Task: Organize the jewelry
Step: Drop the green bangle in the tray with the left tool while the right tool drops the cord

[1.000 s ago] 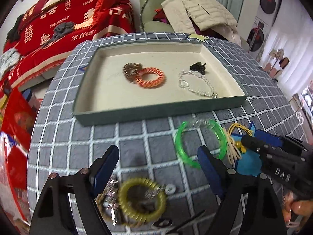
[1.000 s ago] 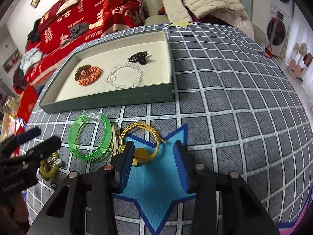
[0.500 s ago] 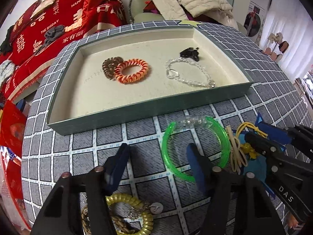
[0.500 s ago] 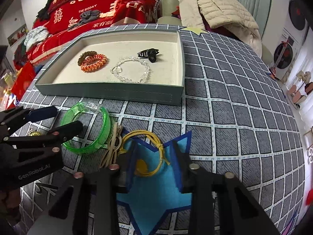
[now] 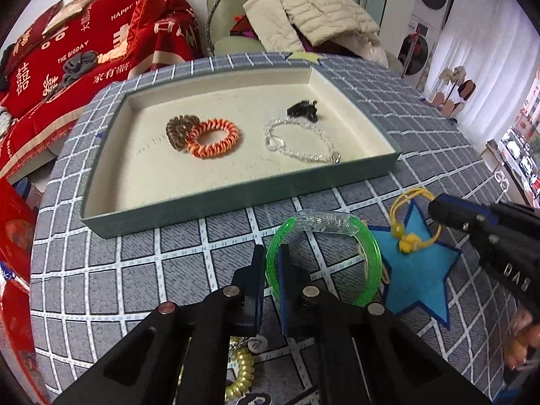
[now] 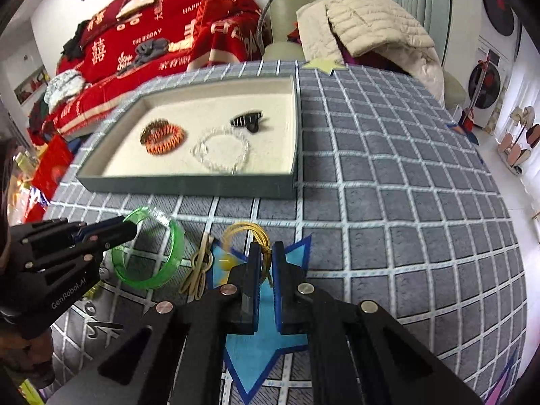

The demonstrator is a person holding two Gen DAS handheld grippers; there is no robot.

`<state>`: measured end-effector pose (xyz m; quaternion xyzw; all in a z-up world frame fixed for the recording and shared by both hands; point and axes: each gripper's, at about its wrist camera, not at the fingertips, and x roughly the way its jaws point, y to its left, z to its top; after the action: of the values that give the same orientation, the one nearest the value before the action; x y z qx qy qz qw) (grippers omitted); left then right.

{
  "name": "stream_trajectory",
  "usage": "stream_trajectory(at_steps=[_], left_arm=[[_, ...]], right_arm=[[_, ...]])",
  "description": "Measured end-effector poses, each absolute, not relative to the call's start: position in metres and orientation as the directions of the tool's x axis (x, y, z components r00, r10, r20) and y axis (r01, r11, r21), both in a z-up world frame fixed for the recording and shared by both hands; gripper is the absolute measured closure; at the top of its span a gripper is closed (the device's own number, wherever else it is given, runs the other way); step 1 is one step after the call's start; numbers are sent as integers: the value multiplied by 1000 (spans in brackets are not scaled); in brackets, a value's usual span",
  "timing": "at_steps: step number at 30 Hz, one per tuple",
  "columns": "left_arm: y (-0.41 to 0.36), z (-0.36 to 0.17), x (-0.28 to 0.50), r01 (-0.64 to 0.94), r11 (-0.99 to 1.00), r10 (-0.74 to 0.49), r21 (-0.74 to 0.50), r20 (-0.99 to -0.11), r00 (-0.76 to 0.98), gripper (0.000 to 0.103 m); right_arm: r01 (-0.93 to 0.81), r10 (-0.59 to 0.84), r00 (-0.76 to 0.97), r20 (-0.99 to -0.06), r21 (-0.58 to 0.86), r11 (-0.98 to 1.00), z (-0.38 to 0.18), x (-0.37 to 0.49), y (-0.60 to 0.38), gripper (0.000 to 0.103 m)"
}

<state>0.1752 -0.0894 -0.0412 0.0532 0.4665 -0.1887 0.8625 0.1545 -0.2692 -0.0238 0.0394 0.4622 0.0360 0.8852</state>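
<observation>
My left gripper (image 5: 271,260) is closing its jaws on the near rim of the green plastic bangle (image 5: 371,256), and both pads press on it. The bangle (image 6: 168,246) lies on the checked cloth in front of the green tray (image 5: 236,202). My right gripper (image 6: 266,253) is closing its jaws on the yellow cord bracelet (image 6: 243,227), pinching the cord over the blue star mat (image 6: 263,344). The cord's bead (image 5: 408,246) sits on the star. In the tray lie an orange coil tie (image 5: 212,138), a brown tie (image 5: 179,128), a clear bead bracelet (image 5: 297,145) and a black hair claw (image 5: 303,109).
Beige elastic bands (image 6: 199,270) lie between the bangle and the star. A yellow coil tie (image 5: 243,371) with small charms sits under my left gripper. Behind the round table are a red blanket (image 5: 101,50) and a chair with a cream jacket (image 5: 320,10).
Both grippers went from open to shut. The left moved off the yellow coil tie onto the bangle's rim. The right closed on the yellow cord and lifted slightly.
</observation>
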Motion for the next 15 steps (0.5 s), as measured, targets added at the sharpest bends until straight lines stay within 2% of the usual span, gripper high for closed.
stream_trajectory(at_steps=[9,15], left_arm=[[-69,-3,181,355,928,-305,-111,-774,555,76],[-53,14,206,320,944,-269,-81,-750,604,76]], right_arm=[[-50,152,632,-760,156,987,21,161,-273,96],[-92,185,654,-733,165,982,38,183,-259,96]])
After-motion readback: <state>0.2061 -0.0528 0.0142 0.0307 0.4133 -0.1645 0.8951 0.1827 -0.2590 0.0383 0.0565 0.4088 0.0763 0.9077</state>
